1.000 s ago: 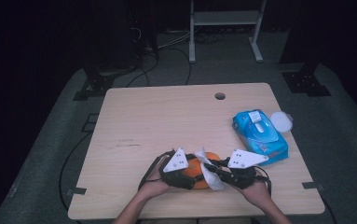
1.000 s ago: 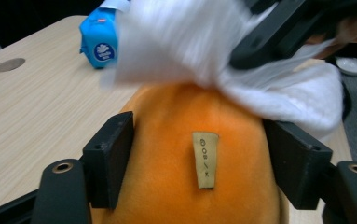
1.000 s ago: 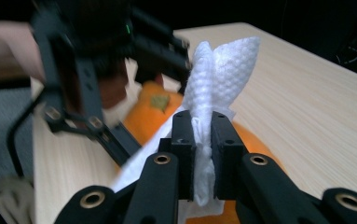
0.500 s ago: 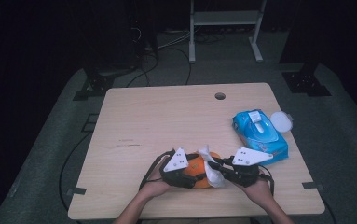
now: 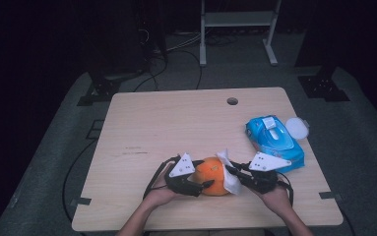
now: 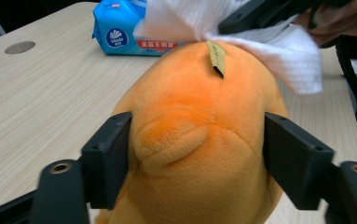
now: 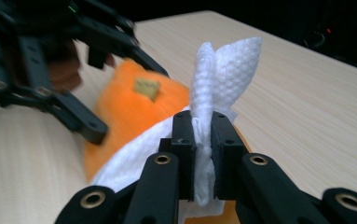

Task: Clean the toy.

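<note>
Near the surface's [image 5: 141, 128] front edge, left gripper [image 6: 197, 158] fingers clamp the orange plush toy [image 5: 212, 176]; right gripper [image 7: 203, 140], pinching a white wipe [image 7: 223, 65], apparently presses it against the toy's right side.

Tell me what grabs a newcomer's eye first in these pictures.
The orange plush toy at the table's near edge stands out first, clamped at its sides by the left hand-held gripper. Next comes the white wipe pinched in the right hand-held gripper and draped against the toy. Farther right on the wooden table lies a blue pack of wet wipes.
</note>
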A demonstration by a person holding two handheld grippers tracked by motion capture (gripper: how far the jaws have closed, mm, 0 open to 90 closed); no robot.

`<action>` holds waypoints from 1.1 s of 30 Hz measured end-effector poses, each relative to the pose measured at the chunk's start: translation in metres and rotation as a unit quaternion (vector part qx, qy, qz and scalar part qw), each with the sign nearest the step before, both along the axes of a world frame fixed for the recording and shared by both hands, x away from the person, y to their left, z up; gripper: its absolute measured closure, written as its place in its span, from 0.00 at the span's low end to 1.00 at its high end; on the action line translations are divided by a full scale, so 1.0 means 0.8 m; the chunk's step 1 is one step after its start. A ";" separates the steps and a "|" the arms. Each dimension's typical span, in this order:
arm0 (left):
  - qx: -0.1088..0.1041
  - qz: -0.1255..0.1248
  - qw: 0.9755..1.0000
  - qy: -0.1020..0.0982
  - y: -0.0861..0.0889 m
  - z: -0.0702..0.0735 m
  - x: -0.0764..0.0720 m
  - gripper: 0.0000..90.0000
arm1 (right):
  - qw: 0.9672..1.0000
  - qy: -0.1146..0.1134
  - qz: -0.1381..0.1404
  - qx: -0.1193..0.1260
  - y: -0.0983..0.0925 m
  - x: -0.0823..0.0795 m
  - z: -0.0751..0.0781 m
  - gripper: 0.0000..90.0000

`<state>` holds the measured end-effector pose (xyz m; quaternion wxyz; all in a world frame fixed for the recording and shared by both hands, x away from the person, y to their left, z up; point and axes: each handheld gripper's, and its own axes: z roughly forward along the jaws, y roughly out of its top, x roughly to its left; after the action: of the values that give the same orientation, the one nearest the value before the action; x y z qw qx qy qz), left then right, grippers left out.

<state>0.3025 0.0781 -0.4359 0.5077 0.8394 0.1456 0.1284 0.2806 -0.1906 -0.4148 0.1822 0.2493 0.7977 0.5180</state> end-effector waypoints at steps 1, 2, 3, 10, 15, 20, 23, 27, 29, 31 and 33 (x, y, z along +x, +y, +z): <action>0.001 -0.002 1.000 0.000 0.000 0.000 0.000 0.34 | 1.000 -0.002 0.006 0.003 0.002 -0.002 0.002 0.90; 0.002 -0.004 1.000 -0.002 0.001 0.000 -0.001 0.33 | 1.000 -0.004 0.011 0.004 0.004 -0.002 0.003 0.89; 0.002 -0.006 1.000 -0.001 0.001 0.000 -0.001 0.33 | 1.000 -0.001 0.013 0.004 0.005 -0.003 0.003 0.89; -0.010 -0.013 0.999 0.031 -0.002 0.000 0.007 0.10 | 1.000 0.010 0.016 0.006 -0.001 0.003 -0.003 0.90; 0.014 -0.015 1.000 -0.003 -0.014 -0.010 -0.003 0.16 | 0.999 -0.002 0.032 0.004 0.012 -0.007 0.004 0.89; 0.023 -0.010 1.000 -0.008 -0.011 -0.006 -0.003 0.31 | 1.000 0.003 0.025 -0.001 0.003 0.000 0.000 0.89; 0.020 -0.012 1.000 -0.004 -0.008 -0.007 -0.003 0.31 | 1.000 0.005 0.001 -0.018 -0.010 0.006 -0.007 0.89; 0.013 -0.009 1.000 -0.001 -0.009 -0.008 -0.002 0.31 | 1.000 0.013 -0.004 -0.006 -0.014 0.006 -0.005 0.90; 0.011 -0.007 1.000 -0.003 -0.010 -0.009 -0.002 0.31 | 1.000 0.011 0.009 0.005 -0.006 0.002 -0.001 0.89; 0.008 -0.004 1.000 -0.004 -0.011 -0.012 -0.004 0.31 | 1.000 0.001 0.021 0.000 0.003 -0.002 0.003 0.89; 0.012 -0.002 1.000 -0.010 -0.013 -0.012 -0.007 0.31 | 1.000 -0.003 0.025 -0.006 0.004 -0.003 0.003 0.89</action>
<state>0.2969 0.0680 -0.4457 0.4996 0.8441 0.1376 0.1378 0.2786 -0.1870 -0.4123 0.1730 0.2269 0.8062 0.5184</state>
